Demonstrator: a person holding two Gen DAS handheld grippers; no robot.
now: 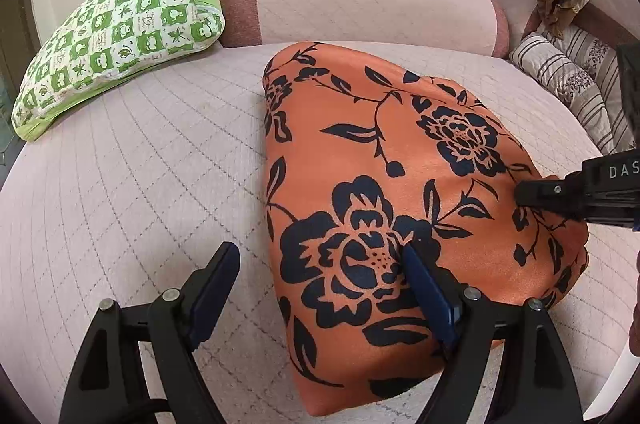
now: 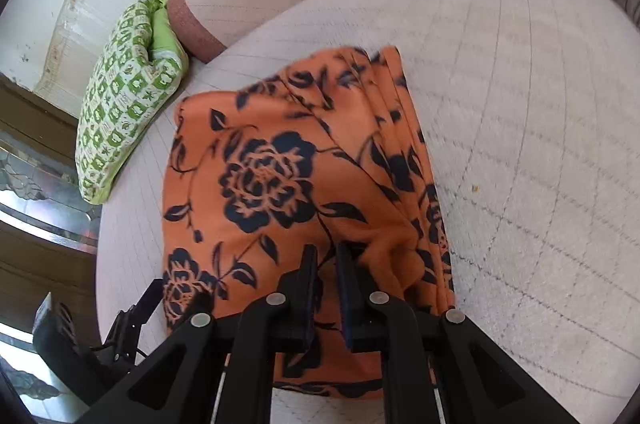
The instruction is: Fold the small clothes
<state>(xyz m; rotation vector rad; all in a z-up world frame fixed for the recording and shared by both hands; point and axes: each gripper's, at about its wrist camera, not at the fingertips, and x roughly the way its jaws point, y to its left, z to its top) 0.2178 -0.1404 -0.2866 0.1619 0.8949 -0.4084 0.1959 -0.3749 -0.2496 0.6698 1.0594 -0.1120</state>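
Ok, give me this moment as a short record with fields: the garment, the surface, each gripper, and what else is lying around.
garment: orange cloth with dark floral print, folded into layers, lying flat
surface: pale quilted cushion
left gripper: open, one finger over the cloth, the other over the bare cushion, gripping nothing
right gripper: jaws nearly shut, low over the cloth's near edge; whether it pinches fabric cannot be told
nearby: green patterned pillow on the cushion, apart from the cloth; striped fabric at the far edge
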